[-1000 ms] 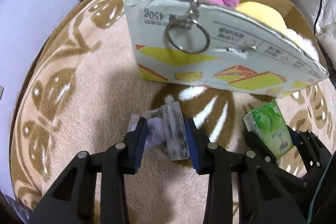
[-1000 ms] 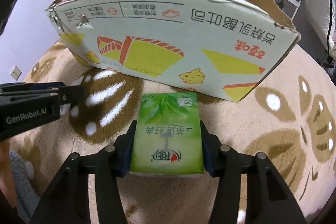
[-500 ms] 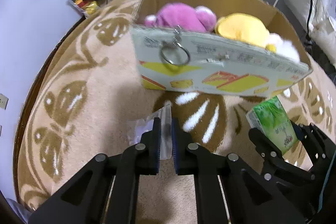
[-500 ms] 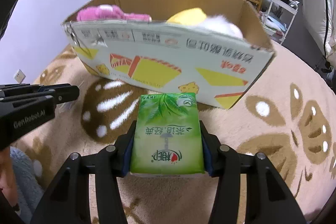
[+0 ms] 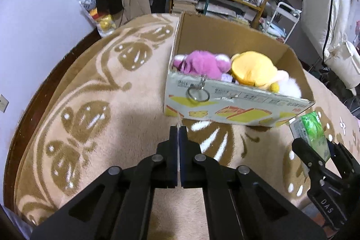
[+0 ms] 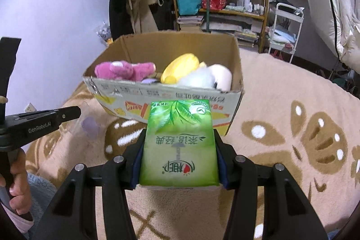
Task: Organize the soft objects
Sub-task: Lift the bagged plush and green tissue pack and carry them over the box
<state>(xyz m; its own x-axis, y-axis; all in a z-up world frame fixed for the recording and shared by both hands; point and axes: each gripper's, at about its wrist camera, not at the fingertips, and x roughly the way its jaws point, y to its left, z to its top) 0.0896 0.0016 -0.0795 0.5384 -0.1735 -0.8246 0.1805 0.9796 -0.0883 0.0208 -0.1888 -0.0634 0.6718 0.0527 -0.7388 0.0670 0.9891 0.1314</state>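
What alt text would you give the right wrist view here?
The right hand-held gripper clamps a green tissue pack above a beige patterned blanket. Behind it, an open cardboard box holds pink, yellow and white plush toys. The left hand-held gripper reaches in from the left.

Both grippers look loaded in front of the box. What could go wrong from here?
1. The left gripper pinches only the thin edge of a clear plastic bag; it could slip out on the way.
2. The cardboard box already holds the pink plush and yellow plush, so space may be tight.
3. The tissue pack in the right gripper sits in front of the near wall; it may clip it.
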